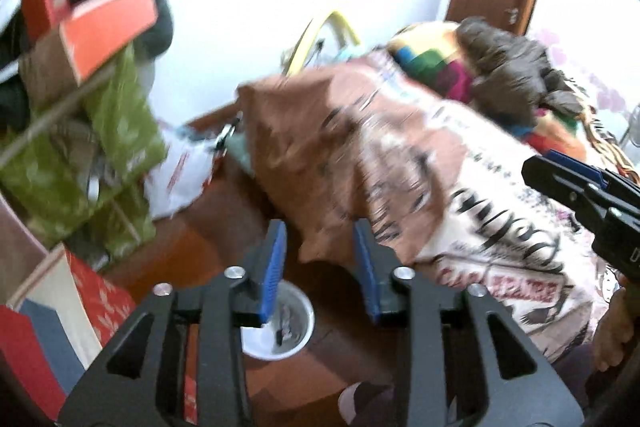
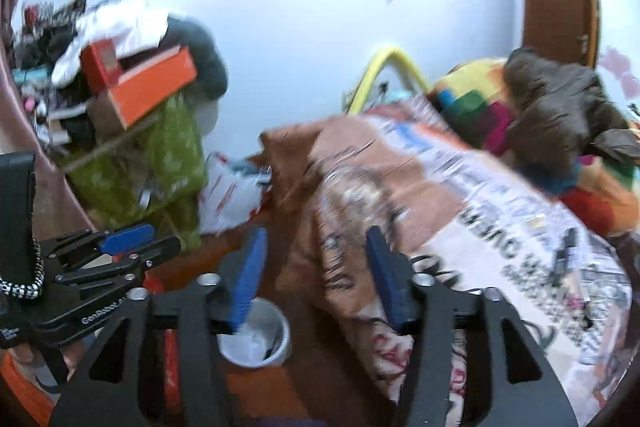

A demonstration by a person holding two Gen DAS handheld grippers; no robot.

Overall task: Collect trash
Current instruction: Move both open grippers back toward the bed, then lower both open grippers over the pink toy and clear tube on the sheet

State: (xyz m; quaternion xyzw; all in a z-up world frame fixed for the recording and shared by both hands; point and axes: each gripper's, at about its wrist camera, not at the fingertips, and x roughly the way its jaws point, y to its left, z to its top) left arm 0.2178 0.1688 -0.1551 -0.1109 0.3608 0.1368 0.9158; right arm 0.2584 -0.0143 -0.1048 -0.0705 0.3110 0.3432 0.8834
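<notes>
A white bin [image 1: 294, 337] stands on the brown floor beside the bed and holds some paper and dark scraps; it also shows in the right wrist view [image 2: 276, 331]. My left gripper [image 1: 320, 263] hangs above the bin, open and empty. My right gripper [image 2: 316, 275] is open and empty too, above the bin and the bed's corner. The left gripper [image 2: 132, 247] shows at the left of the right wrist view. The right gripper [image 1: 560, 183] shows at the right edge of the left wrist view. A small dark item [image 2: 562, 259] lies on the bedspread. Both views are blurred.
A bed with a brown and white printed spread [image 1: 420, 171] fills the right side, with a colourful blanket [image 2: 472, 99] and a dark garment [image 2: 560, 99] on it. A pile with orange boxes [image 1: 108, 27] and green bags [image 1: 120, 131] stands at left. A white plastic bag [image 2: 232, 195] lies between them.
</notes>
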